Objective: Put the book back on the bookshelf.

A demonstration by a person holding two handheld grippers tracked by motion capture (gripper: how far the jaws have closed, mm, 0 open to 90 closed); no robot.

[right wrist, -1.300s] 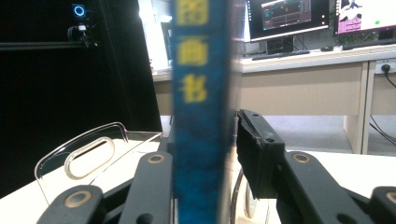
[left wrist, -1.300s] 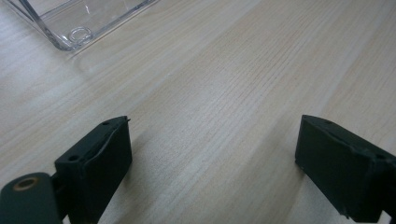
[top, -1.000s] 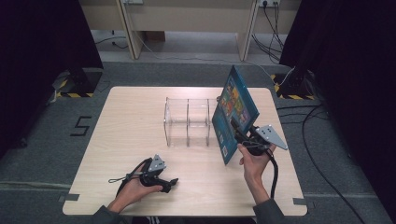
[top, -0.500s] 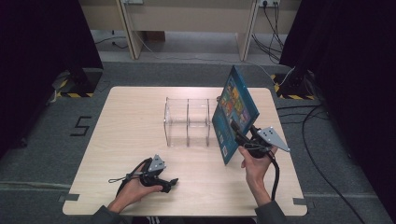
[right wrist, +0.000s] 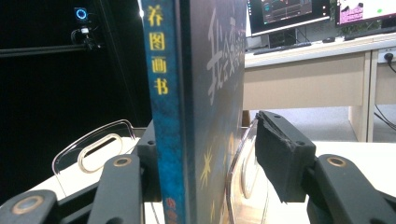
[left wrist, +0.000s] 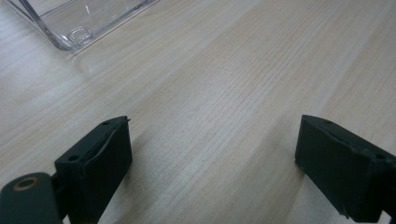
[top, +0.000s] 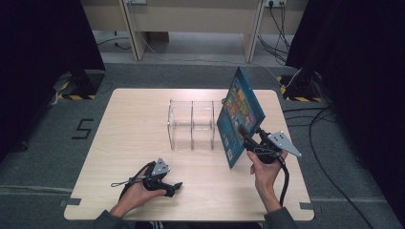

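A blue picture book (top: 239,117) stands tilted on the table, at the right end of a clear acrylic rack (top: 191,124). My right gripper (top: 248,140) reaches it from the near right. In the right gripper view the book (right wrist: 196,116) is between the jaws, which have just been opening. The left pad lies against the spine side. The right pad (right wrist: 280,154) stands apart from the cover, so the gripper (right wrist: 212,149) is open. My left gripper (top: 174,188) rests on the table near the front, open (left wrist: 210,154) and empty.
The wooden table (top: 133,124) has bare room at its left and front. A corner of the rack (left wrist: 70,23) lies ahead of the left gripper. Its clear dividers (right wrist: 93,144) curve beside the book. Desks and cables stand beyond the far edge.
The right gripper has drifted a little toward the near right. The book still stands tilted in the same place, and the left hand has not moved.
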